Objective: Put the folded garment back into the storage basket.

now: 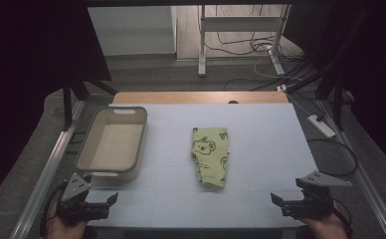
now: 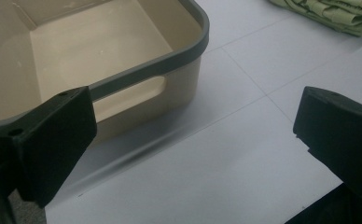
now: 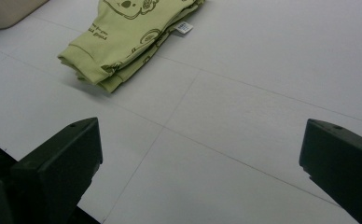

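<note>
Both hand-held grippers, left (image 1: 97, 203) and right (image 1: 290, 203), rest at the near edge with jaws spread, holding nothing. Folded green garment (image 1: 210, 157) lies mid-surface, untouched; beige bin (image 1: 112, 142) to its left is empty, so nothing appears begun. White surface (image 1: 260, 149), dim room, cables on floor.
</note>
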A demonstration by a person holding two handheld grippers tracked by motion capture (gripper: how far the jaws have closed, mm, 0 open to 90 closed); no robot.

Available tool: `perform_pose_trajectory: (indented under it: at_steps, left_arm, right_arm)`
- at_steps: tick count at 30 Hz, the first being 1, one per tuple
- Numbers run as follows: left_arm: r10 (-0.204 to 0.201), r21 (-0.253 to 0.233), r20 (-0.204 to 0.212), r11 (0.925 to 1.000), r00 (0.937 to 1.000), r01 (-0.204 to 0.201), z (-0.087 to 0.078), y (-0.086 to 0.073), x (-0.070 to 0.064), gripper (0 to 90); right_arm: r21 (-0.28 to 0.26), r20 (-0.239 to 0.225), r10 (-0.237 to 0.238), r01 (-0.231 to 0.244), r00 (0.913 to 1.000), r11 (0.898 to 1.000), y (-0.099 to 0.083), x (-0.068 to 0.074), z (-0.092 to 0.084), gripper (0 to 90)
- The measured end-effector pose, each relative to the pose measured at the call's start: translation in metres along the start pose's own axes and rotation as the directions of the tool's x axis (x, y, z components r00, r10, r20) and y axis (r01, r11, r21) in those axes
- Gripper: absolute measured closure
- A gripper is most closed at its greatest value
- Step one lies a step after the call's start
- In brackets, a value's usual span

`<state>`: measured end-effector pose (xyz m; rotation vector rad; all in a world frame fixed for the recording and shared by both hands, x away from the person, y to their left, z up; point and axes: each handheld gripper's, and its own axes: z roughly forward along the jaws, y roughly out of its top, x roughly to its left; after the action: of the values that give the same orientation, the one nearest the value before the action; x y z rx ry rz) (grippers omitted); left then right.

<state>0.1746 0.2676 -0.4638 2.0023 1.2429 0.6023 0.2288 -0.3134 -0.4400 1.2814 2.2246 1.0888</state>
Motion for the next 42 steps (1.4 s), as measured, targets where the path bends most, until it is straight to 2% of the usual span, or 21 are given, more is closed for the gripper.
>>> perform_pose_trajectory:
  at_steps: [9, 26, 33, 36, 42]
  left_arm:
    - [0.012, 0.022, 0.014, 0.9997, 0.9998, -0.013, 0.0021, 0.0007, -0.0004, 0.6]
    - [-0.035, 0.014, 0.064, 0.9993, 0.9973, 0.034, 0.0012, -0.0005, 0.0066, 0.2]
    - [-0.043, 0.014, 0.072, 0.999, 0.9965, 0.043, 0.0008, -0.0003, 0.008, 0.0]
    - [-0.05, 0.014, 0.079, 0.9987, 0.9956, 0.049, 0.0017, 0.0007, 0.0088, 0.0]
    - [-0.047, 0.016, 0.089, 0.9988, 0.9949, 0.046, 0.0041, 0.003, 0.0093, 0.0]
  right_arm:
    - [0.004, -0.003, 0.005, -0.005, 1.0, 1.0, 0.0004, -0.0004, 0.0007, 0.0]
    - [0.018, -0.004, -0.011, 0.011, 0.9999, 1.0, 0.0016, 0.0014, 0.0028, 0.5]
    - [0.018, -0.007, -0.022, 0.022, 0.9997, 1.0, 0.002, 0.0026, 0.0029, 0.5]
    - [0.014, -0.016, -0.043, 0.043, 0.999, 0.999, 0.0031, 0.004, 0.0035, 0.0]
    - [0.001, -0.031, -0.042, 0.042, 0.9986, 0.999, 0.0056, 0.0041, 0.004, 0.0]
